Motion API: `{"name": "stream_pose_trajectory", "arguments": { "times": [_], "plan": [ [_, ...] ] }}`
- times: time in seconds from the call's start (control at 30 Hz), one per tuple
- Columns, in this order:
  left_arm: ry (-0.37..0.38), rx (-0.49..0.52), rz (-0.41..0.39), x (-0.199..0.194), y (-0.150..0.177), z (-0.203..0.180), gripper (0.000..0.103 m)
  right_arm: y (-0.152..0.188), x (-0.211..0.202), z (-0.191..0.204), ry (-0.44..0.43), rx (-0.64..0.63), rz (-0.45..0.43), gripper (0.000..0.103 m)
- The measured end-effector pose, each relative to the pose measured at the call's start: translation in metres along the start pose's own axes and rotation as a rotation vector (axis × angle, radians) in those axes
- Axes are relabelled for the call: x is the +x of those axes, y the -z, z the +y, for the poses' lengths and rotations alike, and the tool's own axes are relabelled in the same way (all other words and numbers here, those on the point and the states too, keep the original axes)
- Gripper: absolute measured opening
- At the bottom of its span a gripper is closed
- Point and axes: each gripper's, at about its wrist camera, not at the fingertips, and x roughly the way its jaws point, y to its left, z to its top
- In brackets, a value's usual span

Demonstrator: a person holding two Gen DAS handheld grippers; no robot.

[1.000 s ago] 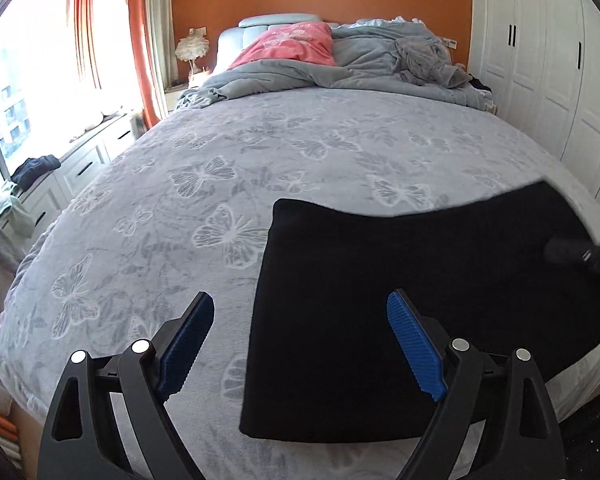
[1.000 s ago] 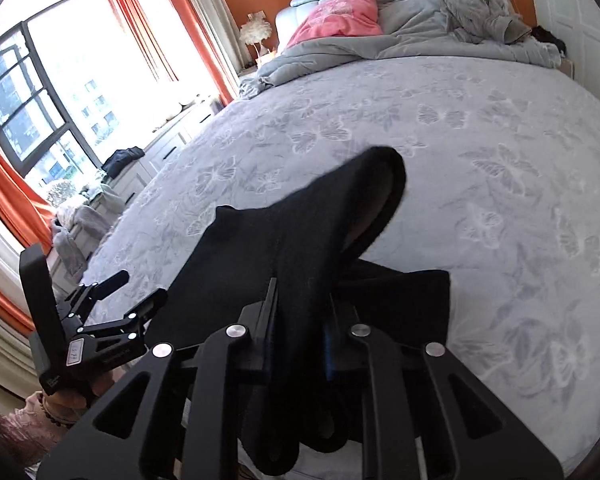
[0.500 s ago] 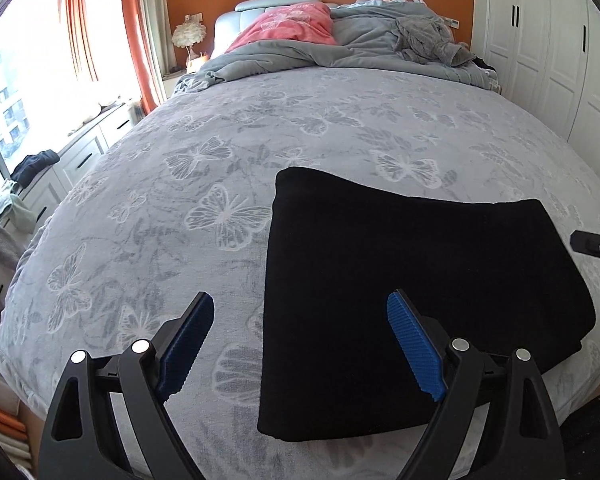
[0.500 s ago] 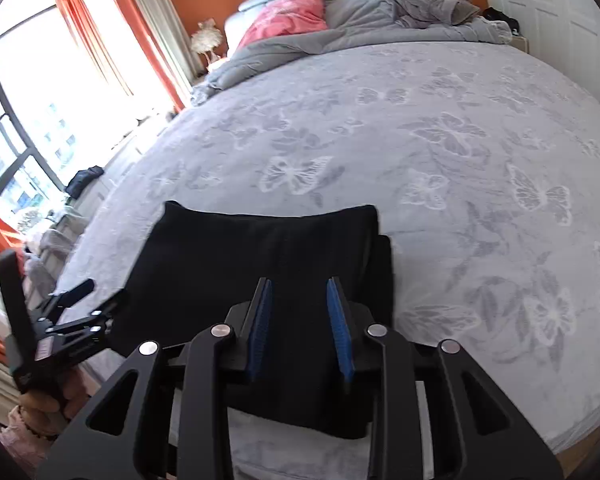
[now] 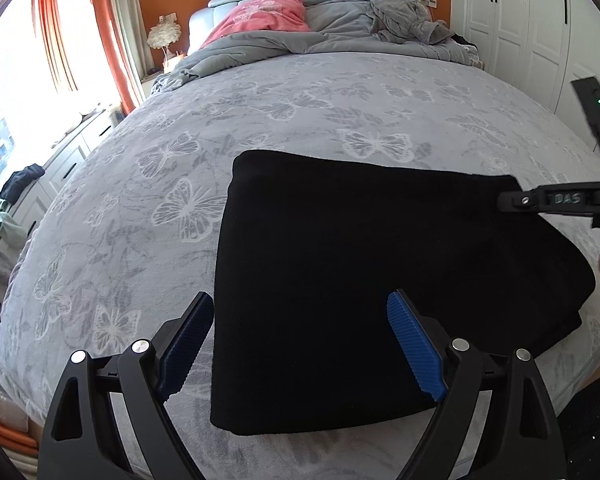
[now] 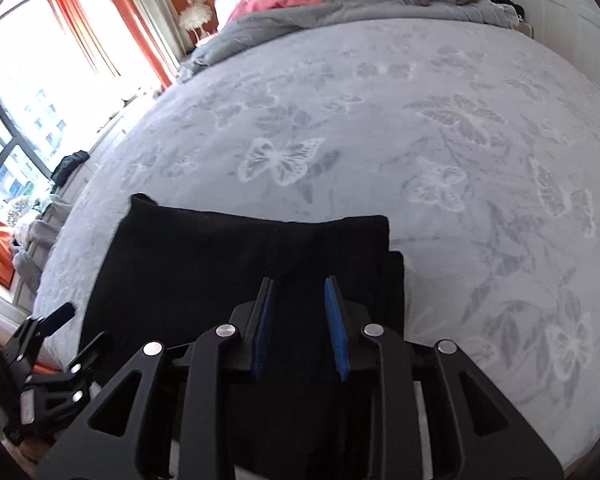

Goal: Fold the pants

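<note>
The black pants (image 5: 380, 264) lie folded into a flat rectangle on the grey butterfly bedspread (image 5: 300, 112), near the bed's front edge. My left gripper (image 5: 300, 344) is wide open and empty, hovering over the fold's near left corner. My right gripper (image 6: 299, 328) is partly open and empty, just above the pants (image 6: 236, 272) near their right edge. It also shows in the left wrist view (image 5: 556, 200) at the fold's far right corner.
A rumpled grey duvet (image 5: 340, 36) and a pink pillow (image 5: 268, 16) lie at the headboard. White wardrobe doors (image 5: 540, 32) stand right. A window with orange curtains (image 5: 56, 28) and low drawers (image 5: 60, 168) are left.
My right gripper laid the lifted end of the pants down onto the fold, let go and opened. The pants now lie flat. My left gripper stayed open and moved little.
</note>
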Motion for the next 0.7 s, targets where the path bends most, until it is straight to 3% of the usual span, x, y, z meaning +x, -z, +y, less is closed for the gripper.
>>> {"name": "stream_pose_trajectory", "arguments": {
  "times": [0.13,0.23,0.33,0.43,0.5,0.6,0.63,0.67,0.7],
  "plan": [
    [0.030,-0.018,0.025,0.002,0.001,0.006,0.086,0.052,-0.001,-0.008,0.001,0.028,0.059,0.026],
    [0.033,-0.030,0.041,0.005,0.002,0.010,0.086,0.055,-0.020,-0.007,0.005,0.059,0.019,0.028],
    [0.031,-0.042,0.049,0.005,0.003,0.012,0.086,0.059,-0.048,0.006,-0.062,0.048,-0.034,0.028],
    [0.029,-0.038,0.041,0.001,0.006,0.011,0.086,0.080,-0.020,0.004,0.025,-0.001,0.063,0.019],
    [0.016,-0.021,0.035,0.001,0.008,0.007,0.086,0.087,-0.021,0.000,0.021,0.015,0.035,0.018],
    [0.020,-0.010,0.048,0.001,0.011,0.002,0.086,0.080,-0.048,0.005,0.014,0.059,-0.024,0.032],
    [0.022,-0.009,0.045,-0.001,0.012,0.001,0.086,0.078,-0.053,0.006,0.020,0.055,-0.044,0.045],
    [0.022,-0.007,0.039,-0.003,0.013,0.001,0.086,0.076,-0.056,0.007,0.042,0.045,-0.054,0.051],
    [0.022,-0.005,0.036,-0.004,0.014,0.001,0.086,0.076,-0.054,0.006,0.061,0.043,-0.051,0.051]
  ]
}}
